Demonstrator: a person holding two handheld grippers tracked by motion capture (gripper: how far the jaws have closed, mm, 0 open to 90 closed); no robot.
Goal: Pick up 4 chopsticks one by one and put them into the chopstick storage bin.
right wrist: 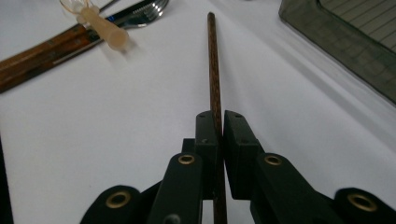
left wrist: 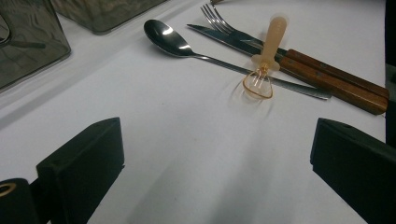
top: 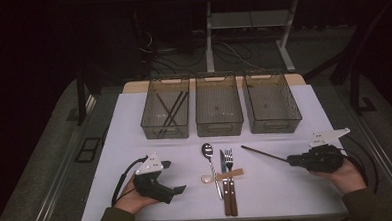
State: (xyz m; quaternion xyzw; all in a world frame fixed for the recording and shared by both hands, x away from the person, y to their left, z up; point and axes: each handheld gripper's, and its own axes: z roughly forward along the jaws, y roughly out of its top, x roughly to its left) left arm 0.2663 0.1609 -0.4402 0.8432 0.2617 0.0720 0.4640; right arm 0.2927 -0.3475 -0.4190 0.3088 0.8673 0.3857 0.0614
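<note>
The right tongs (right wrist: pixel 219 128) are pressed together on a dark wooden chopstick (right wrist: pixel 214 70), pinching it near one end so that most of its length runs out ahead of the jaws, low over the white tabletop (right wrist: pixel 116 140); whether its far tip touches the surface cannot be told. In the high view the right tongs (top: pixel 290 161) sit at the right side of the tabletop (top: pixel 134 118) in the person's hand, and the chopstick (top: pixel 263 154) slants away from them toward the middle, its free end pointing at the cutlery. The left tongs (left wrist: pixel 215 154) are spread wide, with bare tabletop between the two black jaws and nothing touched or held. In the high view the left tongs (top: pixel 180 190) rest low at the left, well apart from the cutlery. That cutlery lies in the middle: a metal spoon (top: pixel 209 157), a knife (top: pixel 224 182) and a fork (top: pixel 230 179) with wooden handles, and a small pale plastic spoon (top: pixel 222 177) laid across them. Three grey baskets stand in a row at the far side; the left basket (top: pixel 147 120) holds several dark chopsticks (top: pixel 171 109), while the middle basket (top: pixel 219 124) and the right basket (top: pixel 294 111) stand beside it.
</note>
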